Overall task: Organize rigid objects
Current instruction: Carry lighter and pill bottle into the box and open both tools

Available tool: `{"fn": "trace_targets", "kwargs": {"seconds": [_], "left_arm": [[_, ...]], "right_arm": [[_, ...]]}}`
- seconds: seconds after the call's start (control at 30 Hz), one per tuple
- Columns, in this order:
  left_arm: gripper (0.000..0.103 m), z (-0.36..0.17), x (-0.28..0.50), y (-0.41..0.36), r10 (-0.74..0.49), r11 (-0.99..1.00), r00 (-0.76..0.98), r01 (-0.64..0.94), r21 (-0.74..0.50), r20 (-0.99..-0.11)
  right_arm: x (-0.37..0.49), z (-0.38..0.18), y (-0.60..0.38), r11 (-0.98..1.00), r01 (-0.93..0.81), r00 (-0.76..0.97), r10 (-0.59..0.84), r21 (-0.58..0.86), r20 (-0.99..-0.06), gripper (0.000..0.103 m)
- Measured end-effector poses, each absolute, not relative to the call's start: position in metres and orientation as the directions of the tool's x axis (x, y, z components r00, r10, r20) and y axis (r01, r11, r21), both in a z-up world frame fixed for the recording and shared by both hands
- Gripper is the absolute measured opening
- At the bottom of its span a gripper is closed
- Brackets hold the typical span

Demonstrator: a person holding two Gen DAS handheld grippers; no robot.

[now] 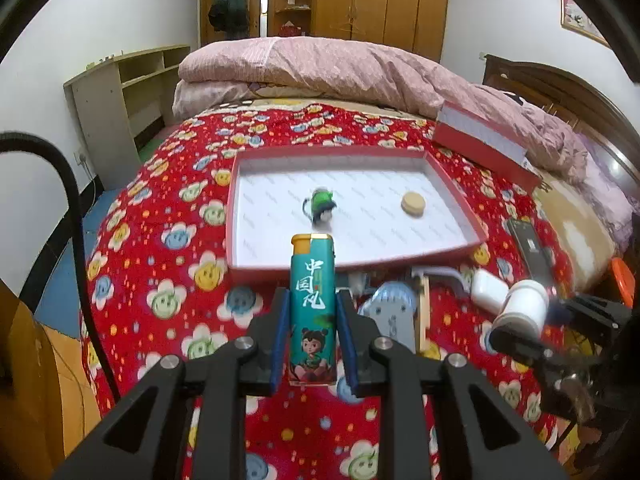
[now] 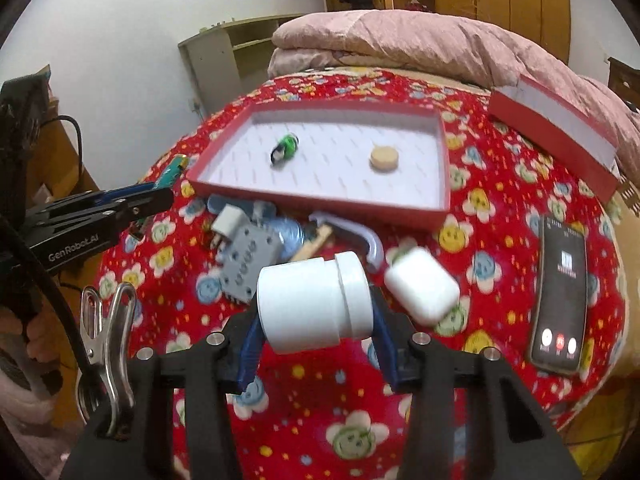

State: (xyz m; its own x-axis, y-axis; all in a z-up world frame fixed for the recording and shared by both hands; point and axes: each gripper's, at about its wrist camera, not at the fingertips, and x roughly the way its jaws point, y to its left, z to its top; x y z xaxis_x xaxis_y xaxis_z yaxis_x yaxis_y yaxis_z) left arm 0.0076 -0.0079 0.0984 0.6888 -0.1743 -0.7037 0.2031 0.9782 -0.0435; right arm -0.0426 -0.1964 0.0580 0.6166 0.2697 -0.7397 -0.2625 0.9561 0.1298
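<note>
My left gripper point(image 1: 313, 300) is shut on a teal lighter point(image 1: 313, 312) with a yellow top, held upright above the bed in front of the red box tray point(image 1: 456, 196). The tray point(image 2: 440, 168) holds a green figurine point(image 1: 322, 206) and a tan round disc point(image 1: 413, 203); both also show in the right wrist view, the figurine point(image 2: 285, 149) and the disc point(image 2: 384, 158). My right gripper point(image 2: 316, 308) is shut on a white plastic jar point(image 2: 312, 304), lying sideways between the fingers. The jar point(image 1: 522, 306) also shows at the right of the left wrist view.
Loose items lie on the red flowered bedspread before the tray: a white earbud case point(image 2: 422, 286), a grey block point(image 2: 246, 258), a white charger point(image 2: 228, 220), a clear bottle point(image 2: 290, 236). A phone point(image 2: 560, 292) lies right. The red box lid point(image 2: 556, 132) and pink quilt point(image 2: 400, 40) lie behind.
</note>
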Motion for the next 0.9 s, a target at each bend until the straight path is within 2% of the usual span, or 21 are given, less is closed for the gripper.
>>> {"fn": "trace_targets", "kwargs": {"seconds": [0.5,0.9], "left_arm": [[0.024,0.122,0.081,-0.027,-0.122,0.987,0.707,0.158,-0.013,-0.697],[0.024,0.101,0.14,-0.034,-0.084,0.993,0.663,0.116,-0.009,-0.744]], "right_arm": [[0.03,0.088,-0.201,0.967,-0.223,0.644,0.238,0.12,-0.727,0.048],[0.097,0.081,-0.195,0.971,-0.196,0.621,0.229,0.134,-0.75,0.048]]}}
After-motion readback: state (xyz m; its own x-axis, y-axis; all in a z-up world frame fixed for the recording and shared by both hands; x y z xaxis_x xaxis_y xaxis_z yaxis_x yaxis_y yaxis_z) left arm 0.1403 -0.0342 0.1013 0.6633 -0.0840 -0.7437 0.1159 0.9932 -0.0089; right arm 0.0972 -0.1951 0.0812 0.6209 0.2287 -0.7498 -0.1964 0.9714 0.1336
